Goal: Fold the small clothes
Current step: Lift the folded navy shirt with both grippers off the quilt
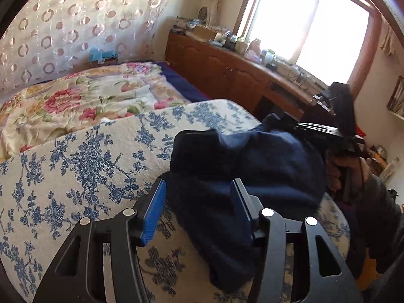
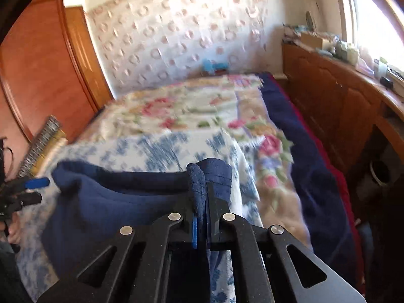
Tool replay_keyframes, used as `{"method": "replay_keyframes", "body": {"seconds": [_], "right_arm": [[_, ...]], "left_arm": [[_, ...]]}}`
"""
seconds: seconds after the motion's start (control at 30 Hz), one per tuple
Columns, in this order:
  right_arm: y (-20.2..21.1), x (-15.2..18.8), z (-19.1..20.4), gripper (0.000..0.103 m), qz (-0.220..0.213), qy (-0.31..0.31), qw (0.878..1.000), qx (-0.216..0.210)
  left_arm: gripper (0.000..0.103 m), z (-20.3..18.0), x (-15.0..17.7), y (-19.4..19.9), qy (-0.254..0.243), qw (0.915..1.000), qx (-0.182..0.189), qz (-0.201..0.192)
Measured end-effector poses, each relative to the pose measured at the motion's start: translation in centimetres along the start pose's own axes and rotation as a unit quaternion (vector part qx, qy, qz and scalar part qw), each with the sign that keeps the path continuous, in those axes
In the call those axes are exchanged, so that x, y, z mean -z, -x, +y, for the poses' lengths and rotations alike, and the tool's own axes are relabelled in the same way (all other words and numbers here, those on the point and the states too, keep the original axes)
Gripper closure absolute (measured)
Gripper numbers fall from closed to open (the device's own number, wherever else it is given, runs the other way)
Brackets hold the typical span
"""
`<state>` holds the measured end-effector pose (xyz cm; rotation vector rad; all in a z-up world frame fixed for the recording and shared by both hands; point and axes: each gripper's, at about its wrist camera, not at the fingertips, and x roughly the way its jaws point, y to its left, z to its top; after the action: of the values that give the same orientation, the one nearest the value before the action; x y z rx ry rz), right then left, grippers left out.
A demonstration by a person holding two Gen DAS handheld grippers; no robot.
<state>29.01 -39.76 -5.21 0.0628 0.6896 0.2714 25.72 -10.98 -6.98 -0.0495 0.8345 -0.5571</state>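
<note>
Pinched in the right gripper point(image 2: 202, 202), a navy garment point(image 1: 242, 166) lay bunched on the blue-flowered quilt point(image 1: 75, 166), while the left gripper point(image 1: 199, 199) hovered spread over it.

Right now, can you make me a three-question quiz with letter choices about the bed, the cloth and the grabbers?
1. Where does the navy garment lie?
A. on the blue-flowered bedspread
B. on the wooden cabinet
C. on the windowsill

2. What colour are the left gripper pads?
A. red
B. blue
C. yellow

3. How is the right gripper set?
A. wide open
B. out of sight
C. shut on the garment

Answers:
1 A, the dark cloth rests on the blue-flowered cover.
2 B, both pads look blue.
3 C, its jaws pinch a fold of navy cloth.
</note>
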Motion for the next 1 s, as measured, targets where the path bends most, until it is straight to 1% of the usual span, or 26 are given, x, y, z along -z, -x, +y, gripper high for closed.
{"method": "replay_keyframes", "body": {"seconds": [0.1,0.13,0.17,0.2,0.23,0.27,0.3,0.33,0.37,0.4,0.5,0.6,0.7,0.77,0.83,0.87,0.9,0.93,0.97,1.0], "right_arm": [[0.1,-0.2,-0.1,0.099,0.003,-0.006,1.0,0.014],[0.5,-0.4,-0.1,0.099,0.0,-0.01,1.0,0.012],[0.9,-0.6,0.2,0.094,0.001,-0.013,1.0,0.01],[1.3,-0.8,0.6,0.082,0.002,-0.014,1.0,0.016],[1.4,-1.0,1.0,0.062,0.0,-0.012,1.0,0.018],[1.9,-1.1,1.1,0.052,-0.002,-0.01,1.0,0.011],[2.5,-0.9,1.6,0.04,-0.005,-0.008,1.0,0.004],[3.0,-0.8,1.7,0.035,-0.007,-0.008,1.0,-0.001],[3.4,-0.3,1.8,0.034,-0.007,-0.009,1.0,-0.003],[3.6,0.0,2.0,0.031,-0.004,-0.008,1.0,-0.006],[2.9,1.5,1.9,0.03,0.015,-0.003,1.0,-0.015],[1.6,2.3,1.6,0.029,0.043,-0.011,0.999,-0.011],[0.4,2.0,1.1,0.029,0.059,-0.028,0.998,-0.026],[-0.1,1.9,1.1,0.029,0.063,-0.028,0.997,-0.038],[-0.6,1.8,0.8,0.029,0.07,-0.037,0.995,-0.058],[-0.7,1.7,0.6,0.029,0.066,-0.039,0.995,-0.062],[-0.7,1.7,0.5,0.031,0.065,-0.037,0.995,-0.063],[-0.7,1.6,0.5,0.039,0.065,-0.033,0.995,-0.07],[-0.7,1.5,0.4,0.044,0.067,-0.031,0.994,-0.077],[-0.6,1.6,0.2,0.056,0.067,-0.03,0.994,-0.082]], "left_arm": [[0.049,1.2,-0.3,-2.7,0.018,0.9989,-0.03,0.032],[0.049,1.4,-0.2,-3.1,0.022,0.9987,-0.027,0.038],[0.049,1.7,0.0,-3.5,0.029,0.9984,-0.018,0.046],[0.049,1.9,0.1,-3.7,0.035,0.9981,-0.013,0.05],[0.048,2.0,0.2,-3.8,0.04,0.9979,-0.008,0.05],[0.048,2.1,0.3,-3.7,0.042,0.998,-0.005,0.048],[0.048,2.2,0.3,-3.7,0.044,0.9979,-0.002,0.048],[0.048,2.2,0.4,-3.7,0.047,0.9978,-0.001,0.048],[0.048,2.2,0.3,-3.7,0.05,0.9976,0.001,0.047],[0.048,2.2,0.4,-3.7,0.053,0.9976,0.002,0.045],[0.048,2.0,0.4,-3.6,0.052,0.9977,0.005,0.045],[0.049,2.0,0.3,-3.8,0.064,0.9962,0.032,0.049],[0.052,1.9,0.3,-3.9,0.062,0.9961,0.038,0.051],[0.064,2.0,0.2,-3.9,0.066,0.9953,0.048,0.052],[0.081,2.0,0.3,-3.8,0.071,0.9937,0.069,0.054],[0.083,1.8,0.3,-3.7,0.067,0.9939,0.071,0.051],[0.085,1.5,0.3,-3.4,0.061,0.9946,0.071,0.045],[0.087,1.3,0.3,-3.2,0.056,0.9952,0.07,0.04],[0.087,0.9,0.3,-2.8,0.051,0.9958,0.069,0.032],[0.088,0.6,0.2,-2.3,0.048,0.996,0.072,0.022]]}}
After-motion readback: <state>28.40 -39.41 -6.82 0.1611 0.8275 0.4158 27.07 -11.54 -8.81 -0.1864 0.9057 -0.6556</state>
